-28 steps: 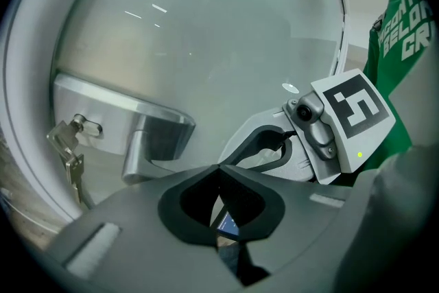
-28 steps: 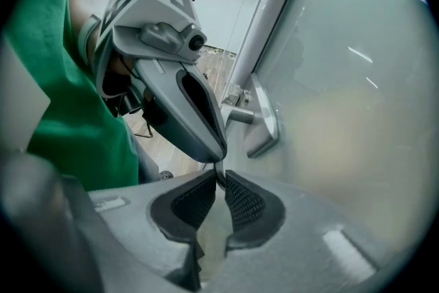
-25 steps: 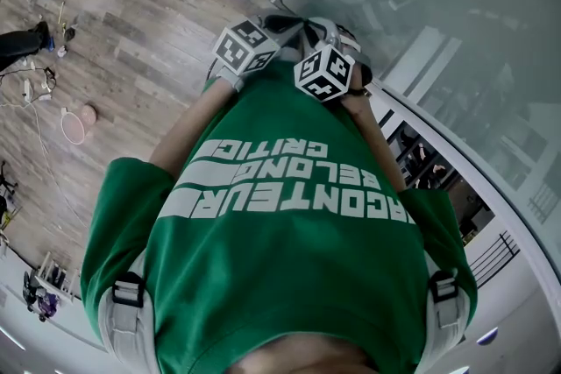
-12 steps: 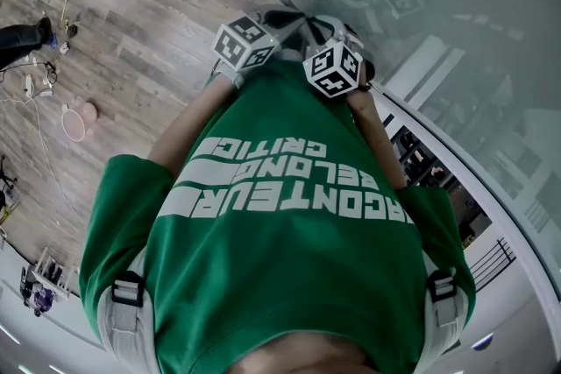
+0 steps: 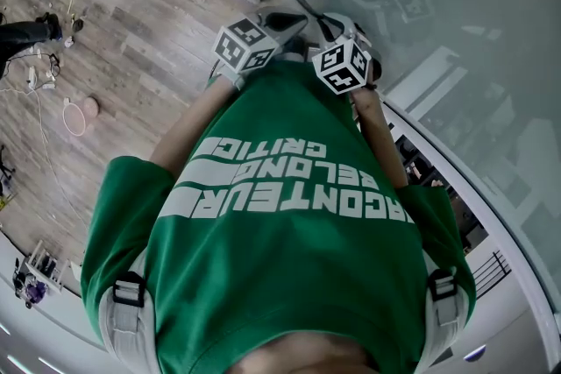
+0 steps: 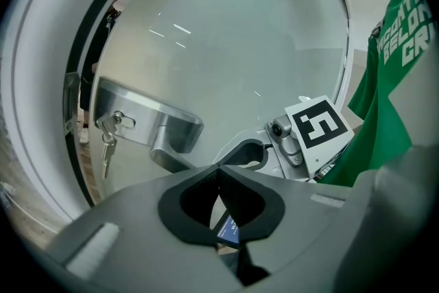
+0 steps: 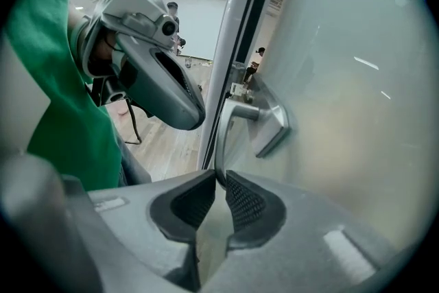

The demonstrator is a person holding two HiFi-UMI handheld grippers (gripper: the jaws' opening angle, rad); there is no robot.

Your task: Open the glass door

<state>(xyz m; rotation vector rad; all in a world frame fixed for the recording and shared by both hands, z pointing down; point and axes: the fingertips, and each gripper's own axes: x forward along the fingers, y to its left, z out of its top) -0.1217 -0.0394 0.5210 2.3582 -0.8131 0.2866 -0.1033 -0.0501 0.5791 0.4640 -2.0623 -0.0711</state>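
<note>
The lever handle (image 7: pixel 233 116) of the glass door (image 7: pixel 357 79) is right in my grip. My right gripper (image 7: pixel 218 178) has its fingers clamped on the lever's free end, the bar running up from between the fingers to its plate on the glass just ahead.

And there's movement! In the last second the handle has slid off to the right in the head view. My right gripper has gone with it, and the strip at the door's edge looks a touch wider. I read that as the latch letting go and the door starting to swing, though only just.

My left gripper (image 6: pixel 219 171) is out of the action: fingers pressed together on nothing, hanging just beside the right one, short of the glass. Beyond its fingers sits the lock plate, with a bunch of keys (image 6: pixel 107 144) dangling from the cylinder.

The wooden floor (image 5: pixel 131 57) lies well off to the left, behind both sets of fingers. The door is barely open, so most of the swing is left, and I'd say the hold must not slip off that smooth lever.
</note>
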